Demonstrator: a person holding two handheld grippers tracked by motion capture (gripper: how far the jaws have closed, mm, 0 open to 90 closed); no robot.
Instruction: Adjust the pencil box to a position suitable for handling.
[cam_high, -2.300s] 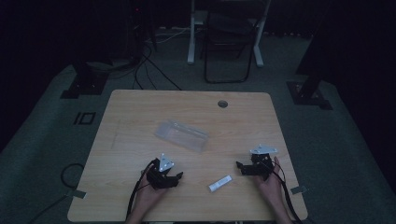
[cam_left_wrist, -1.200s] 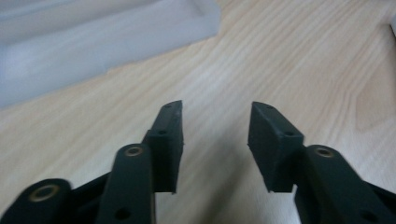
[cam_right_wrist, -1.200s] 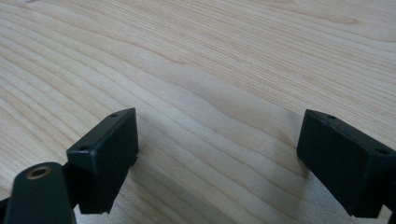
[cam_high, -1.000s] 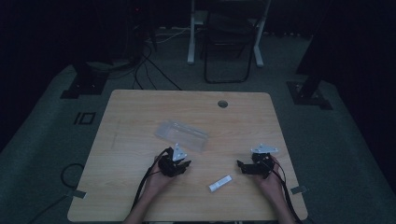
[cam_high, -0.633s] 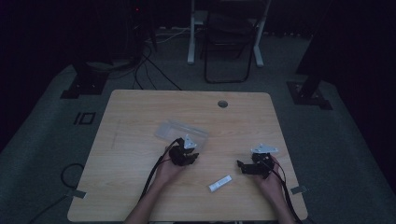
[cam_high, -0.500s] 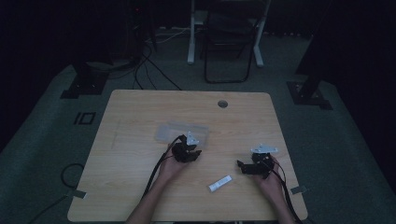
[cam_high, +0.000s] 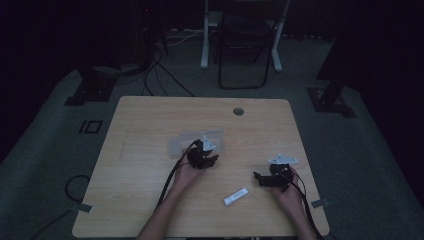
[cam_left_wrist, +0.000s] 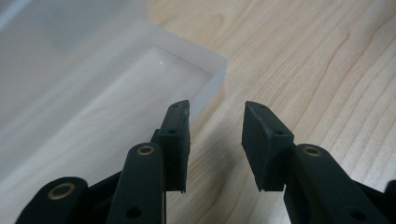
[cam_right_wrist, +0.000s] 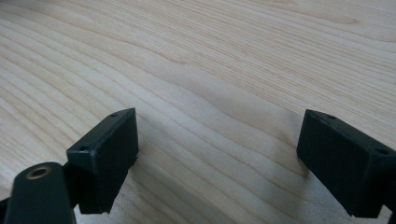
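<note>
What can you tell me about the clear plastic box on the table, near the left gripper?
The clear plastic box is a shallow, frosted, translucent tray, open on top and empty; the wood grain shows through its floor. It lies flat on the table, near the middle. The left gripper has its jaws apart beside the box's corner, with nothing between them; contact with the wall is unclear.

the box (cam_high: 192, 142) lies mid-table (cam_high: 140, 120); the left gripper (cam_high: 206, 159) sits at its near right corner, the tube (cam_high: 235, 196) nearer, the right gripper (cam_high: 265, 178) beside it.
</note>
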